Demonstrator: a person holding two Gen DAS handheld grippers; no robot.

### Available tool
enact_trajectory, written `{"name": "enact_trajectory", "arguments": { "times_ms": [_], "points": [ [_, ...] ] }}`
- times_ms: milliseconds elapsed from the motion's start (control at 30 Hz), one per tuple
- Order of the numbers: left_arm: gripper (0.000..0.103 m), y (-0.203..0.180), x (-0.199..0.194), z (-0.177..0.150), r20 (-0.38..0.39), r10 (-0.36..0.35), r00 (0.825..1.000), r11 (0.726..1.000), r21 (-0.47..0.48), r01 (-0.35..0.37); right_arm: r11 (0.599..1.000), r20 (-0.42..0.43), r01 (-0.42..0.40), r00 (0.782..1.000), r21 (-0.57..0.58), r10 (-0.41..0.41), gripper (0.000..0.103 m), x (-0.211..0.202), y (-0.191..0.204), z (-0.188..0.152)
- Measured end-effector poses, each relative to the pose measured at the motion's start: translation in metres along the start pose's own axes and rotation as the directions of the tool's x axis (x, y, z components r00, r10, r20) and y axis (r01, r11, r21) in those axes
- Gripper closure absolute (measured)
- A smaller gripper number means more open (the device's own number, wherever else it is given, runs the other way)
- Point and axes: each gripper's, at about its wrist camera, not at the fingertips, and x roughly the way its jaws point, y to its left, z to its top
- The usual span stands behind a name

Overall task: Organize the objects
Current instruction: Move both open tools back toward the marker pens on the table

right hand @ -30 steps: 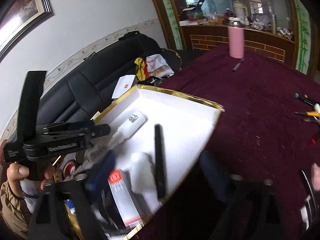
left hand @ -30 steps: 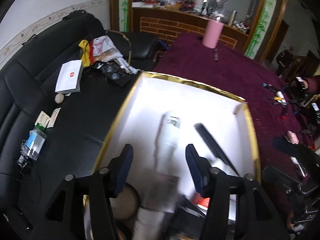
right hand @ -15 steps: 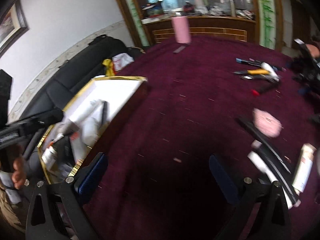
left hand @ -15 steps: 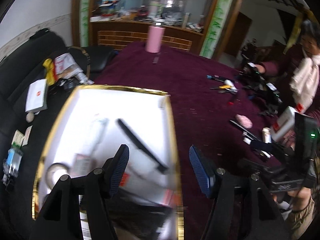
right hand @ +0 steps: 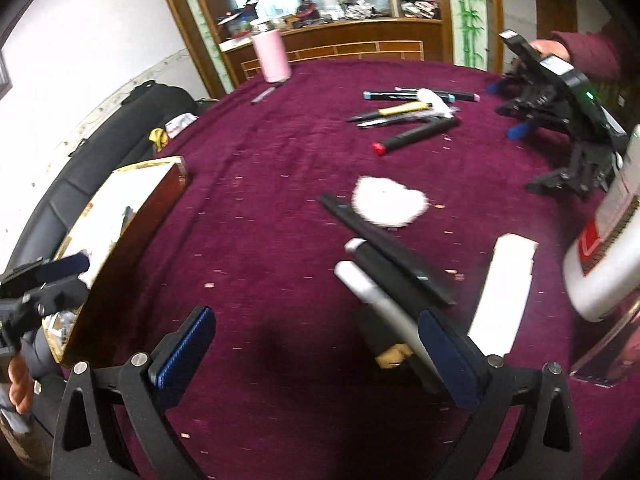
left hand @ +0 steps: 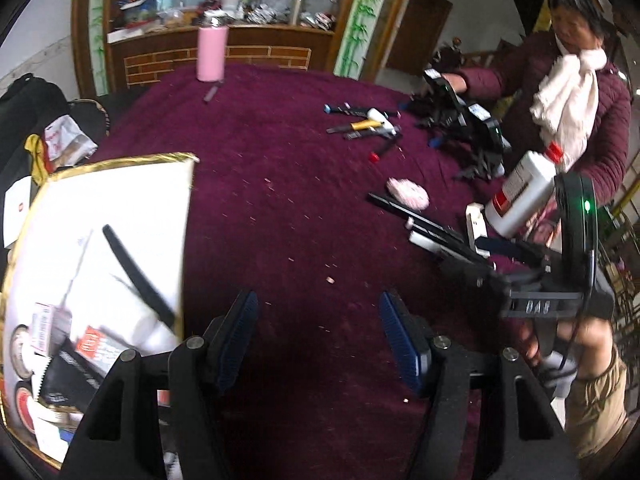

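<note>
Gold-edged box [left hand: 120, 200] part full. Pens [right hand: 408, 116], comb [right hand: 384, 248] lay beside box on worktop [right hand: 280, 160]. Both claws [left hand: 318, 336] [right hand: 316, 356] wide, empty.

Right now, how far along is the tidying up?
Partly done. The gold-rimmed box already holds a black comb and small packages. Both the left gripper and right gripper are open and empty. Still loose on the maroon tablecloth: the markers, a pink puff, a white tube and dark sticks.
</note>
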Motion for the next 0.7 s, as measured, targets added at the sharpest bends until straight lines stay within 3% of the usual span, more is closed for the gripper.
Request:
{"name": "enact_trajectory", "arguments": {
  "times_ms": [167,400,533,700],
  "points": [
    [0.041,-0.011,0.016,-0.003,-0.036,-0.013,0.999,1.000,0.004,0.013,0.999,-0.019,0.035,0.999,0.011,-0.034,0.000,0.004,-0.023,0.000],
    [0.041,-0.013,0.028,-0.004,-0.060,-0.020,0.998,1.000,-0.008,0.020,1.000,-0.012,0.001,1.000,-0.011,-0.002,0.000,0.019,-0.031,0.015],
    [0.041,-0.015,0.030,-0.006,-0.069,-0.023,0.997,1.000,-0.001,0.023,0.999,-0.063,0.020,0.998,-0.029,-0.022,0.000,0.040,-0.036,0.020],
    [0.041,-0.016,0.031,-0.008,-0.077,-0.025,0.997,1.000,0.006,0.026,1.000,-0.101,-0.009,0.995,0.028,0.012,0.000,0.044,-0.040,0.013]
  ]
}}
